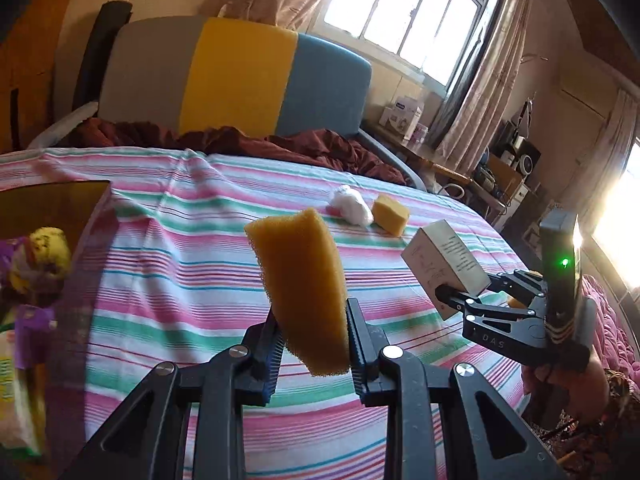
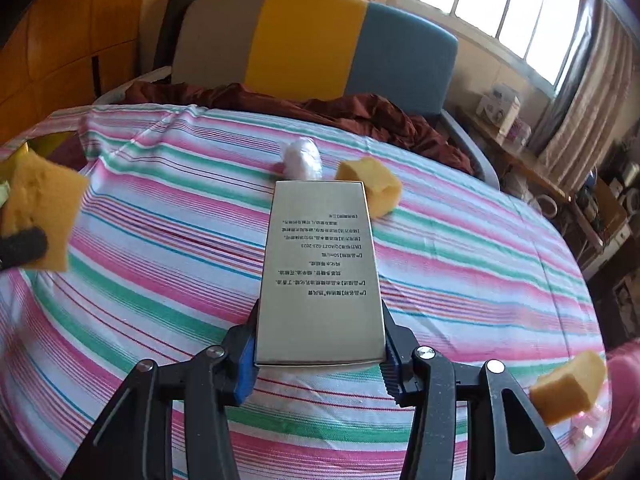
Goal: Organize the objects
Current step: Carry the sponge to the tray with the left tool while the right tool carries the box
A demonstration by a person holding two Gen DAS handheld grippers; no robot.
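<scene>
Left gripper (image 1: 314,344) is pinching a sponge (image 1: 300,284), right gripper (image 2: 320,354) clamping a box (image 2: 320,276); carry both level to the bin (image 1: 52,204).

Support surface is a bed covered by a striped sheet (image 2: 168,264) in pink, green, white and blue, wrinkled toward the far left. Lying on it: white cotton wad (image 2: 302,159) straight ahead of the right gripper, far side; yellow sponge block (image 2: 370,186) just right of the wad, close beside it, contact unclear. Another yellow sponge block (image 2: 568,386) sits near the right gripper's right side at the sheet edge. Dark red blanket (image 2: 360,114) is bunched along the far edge. From the left gripper, an amber tray (image 1: 60,204) lies ahead-left on the sheet.
</scene>
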